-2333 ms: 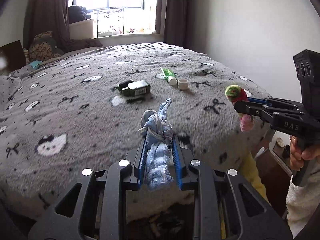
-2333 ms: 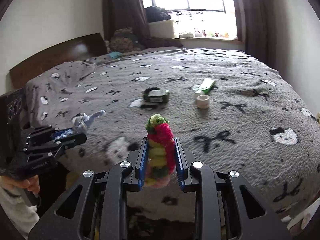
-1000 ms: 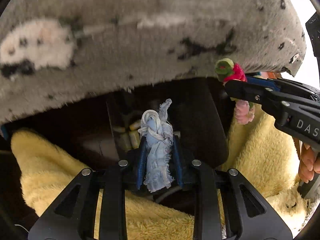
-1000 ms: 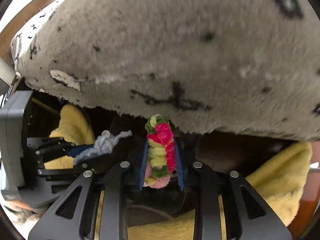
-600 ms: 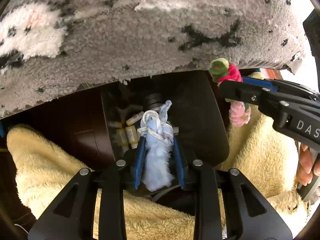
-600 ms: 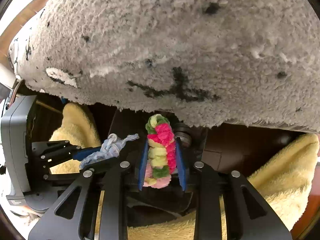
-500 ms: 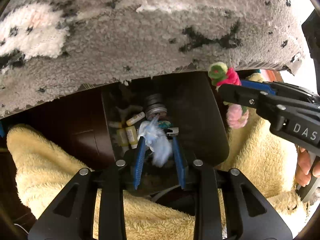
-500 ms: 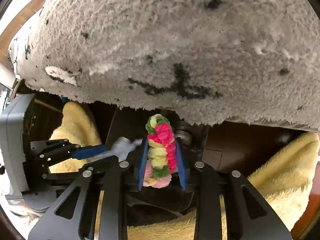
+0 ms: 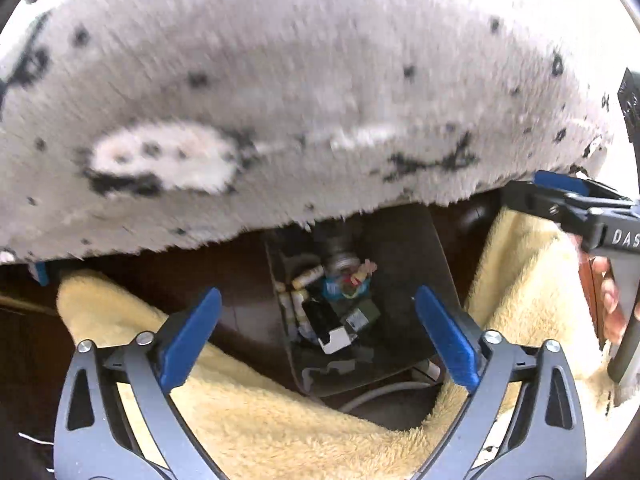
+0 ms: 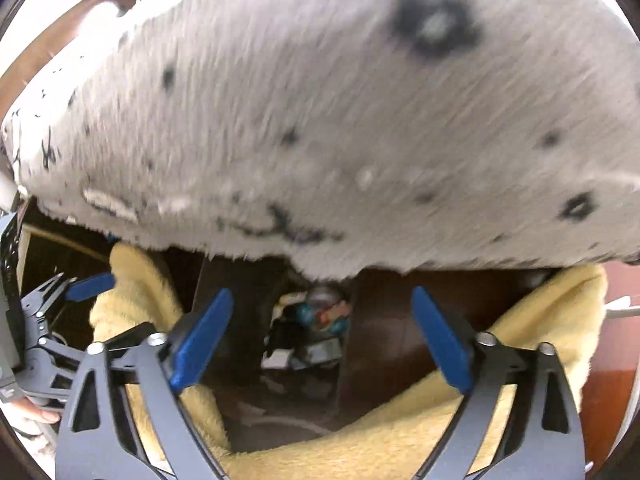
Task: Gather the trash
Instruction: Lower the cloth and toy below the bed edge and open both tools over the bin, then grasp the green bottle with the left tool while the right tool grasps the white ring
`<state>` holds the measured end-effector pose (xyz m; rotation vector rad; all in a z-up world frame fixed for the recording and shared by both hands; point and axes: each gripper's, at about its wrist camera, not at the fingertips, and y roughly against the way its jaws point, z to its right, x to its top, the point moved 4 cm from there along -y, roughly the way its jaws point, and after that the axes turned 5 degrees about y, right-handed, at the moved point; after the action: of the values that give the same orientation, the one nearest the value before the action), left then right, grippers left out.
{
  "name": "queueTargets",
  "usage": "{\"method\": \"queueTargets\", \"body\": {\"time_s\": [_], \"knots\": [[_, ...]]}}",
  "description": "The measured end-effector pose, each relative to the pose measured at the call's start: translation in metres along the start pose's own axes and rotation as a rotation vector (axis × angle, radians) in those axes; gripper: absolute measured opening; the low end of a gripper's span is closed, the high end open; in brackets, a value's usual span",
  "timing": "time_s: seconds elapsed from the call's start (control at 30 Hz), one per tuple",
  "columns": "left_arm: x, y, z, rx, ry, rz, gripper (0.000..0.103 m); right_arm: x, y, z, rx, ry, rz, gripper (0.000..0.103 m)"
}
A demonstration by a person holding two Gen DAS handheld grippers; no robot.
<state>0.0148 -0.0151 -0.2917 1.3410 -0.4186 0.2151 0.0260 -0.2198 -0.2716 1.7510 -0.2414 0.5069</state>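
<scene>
Black bin (image 9: 404, 248): holds the dropped scraps.
Left gripper (image 9: 318, 338): jaws just sprung wide, empty.
Right gripper (image 10: 322, 340): likewise released.
Next: probably back to the grey blanket (image 9: 280, 80) for more trash.

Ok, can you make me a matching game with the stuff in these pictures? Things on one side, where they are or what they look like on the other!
Things:
1. left hand-held gripper
2. colourful fuzzy scrunchie
3. grey blanket
4. yellow fleece

Descriptions:
A. hangs over the bed edge, above the bin
B. wide open, nothing between its pads
C. lying in the dark bin
D. soft cloth either side of the bin

Pairs: 1-B, 2-C, 3-A, 4-D
</scene>
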Motion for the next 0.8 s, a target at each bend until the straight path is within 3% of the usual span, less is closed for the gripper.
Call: {"method": "queueTargets", "body": {"time_s": [0.23,0.57,0.8], "knots": [[0.023,0.060,0.009,-0.047,-0.024,0.131,0.095,0.020,0.042,0.013,-0.035,0.025,0.090,0.098],[0.095,0.118,0.005,0.060,-0.031,0.341,0.095,0.083,0.102,0.036,-0.119,0.054,0.281,0.098],[0.152,0.130,-0.001,0.124,-0.073,0.423,0.095,0.139,0.115,0.057,-0.158,0.023,0.354,0.098]]}}
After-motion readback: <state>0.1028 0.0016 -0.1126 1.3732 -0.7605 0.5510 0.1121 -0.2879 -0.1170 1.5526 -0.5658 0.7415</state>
